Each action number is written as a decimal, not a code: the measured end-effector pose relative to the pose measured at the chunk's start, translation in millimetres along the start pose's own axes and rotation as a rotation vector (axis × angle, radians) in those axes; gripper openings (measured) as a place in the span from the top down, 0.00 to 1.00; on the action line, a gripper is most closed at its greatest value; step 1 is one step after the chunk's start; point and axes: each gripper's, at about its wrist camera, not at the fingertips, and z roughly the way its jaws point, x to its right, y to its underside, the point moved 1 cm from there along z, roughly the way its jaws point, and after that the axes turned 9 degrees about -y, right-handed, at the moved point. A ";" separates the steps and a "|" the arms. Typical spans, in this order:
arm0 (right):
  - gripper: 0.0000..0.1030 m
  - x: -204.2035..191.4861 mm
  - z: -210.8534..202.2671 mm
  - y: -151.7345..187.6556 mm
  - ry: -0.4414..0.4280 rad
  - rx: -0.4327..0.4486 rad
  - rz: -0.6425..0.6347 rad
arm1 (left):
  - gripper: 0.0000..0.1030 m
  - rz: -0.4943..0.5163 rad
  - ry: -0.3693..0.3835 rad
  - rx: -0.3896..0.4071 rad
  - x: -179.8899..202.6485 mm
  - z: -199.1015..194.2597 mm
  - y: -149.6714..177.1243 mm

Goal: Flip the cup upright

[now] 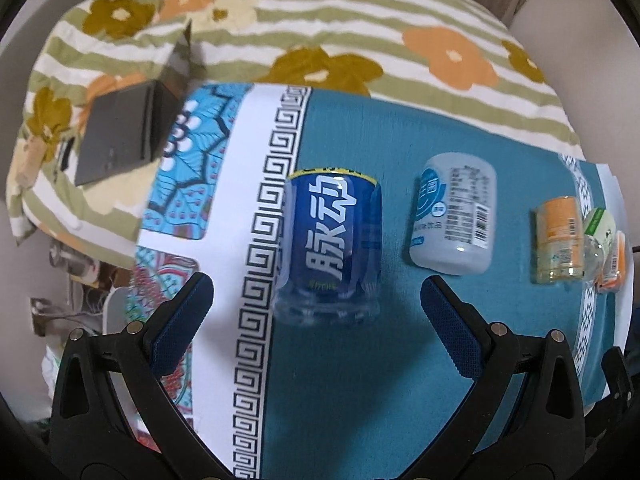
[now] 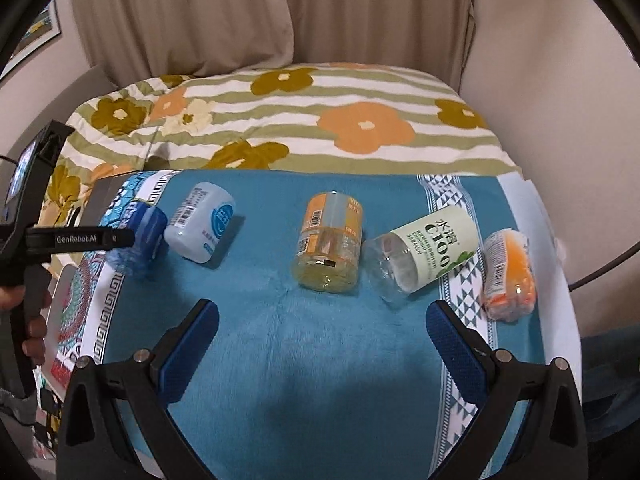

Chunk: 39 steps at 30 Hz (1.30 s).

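A teal cloth (image 2: 320,360) with patterned white borders covers the work surface, and behind it lies a striped floral bedspread (image 2: 312,120) backed by beige curtains (image 2: 240,12). At the far left of the cloth's edge sits a dark grey box (image 1: 120,136).

Five cut-down bottle cups are spread in a row across the cloth. Leftmost is the blue cup (image 1: 332,248) with white Chinese characters, standing with its clear moulded bottle base toward the camera. The left gripper (image 1: 316,304) hovers just in front of it, jaws wide apart and holding nothing, the cup centred between the blue-padded fingers (image 1: 180,320) but not touched. In the right wrist view that gripper's arm crosses in front of the same cup.

Next comes the pale blue-white cup (image 2: 202,226), tilted on its side, then the orange-labelled cup (image 2: 330,240) with yellowish clear plastic. Beside it lies the green-labelled cup (image 2: 424,256), on its side, and the small orange cup (image 2: 510,276) rests on the right border.

The right gripper (image 2: 322,320) hangs over bare cloth near the front, jaws spread open and empty, well short of the row.
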 end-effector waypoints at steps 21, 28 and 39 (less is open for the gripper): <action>0.00 -2.9 39.5 -9.0 0.054 -0.066 0.098 | 0.32 0.084 0.043 -0.105 4.8 39.0 -6.4; 0.00 -0.8 29.2 -2.5 0.036 -0.043 0.125 | 0.32 0.079 0.030 -0.054 1.7 15.4 1.1; 0.00 21.2 -15.9 13.9 -0.004 0.024 0.089 | 0.32 0.058 0.064 0.018 34.3 -46.2 50.6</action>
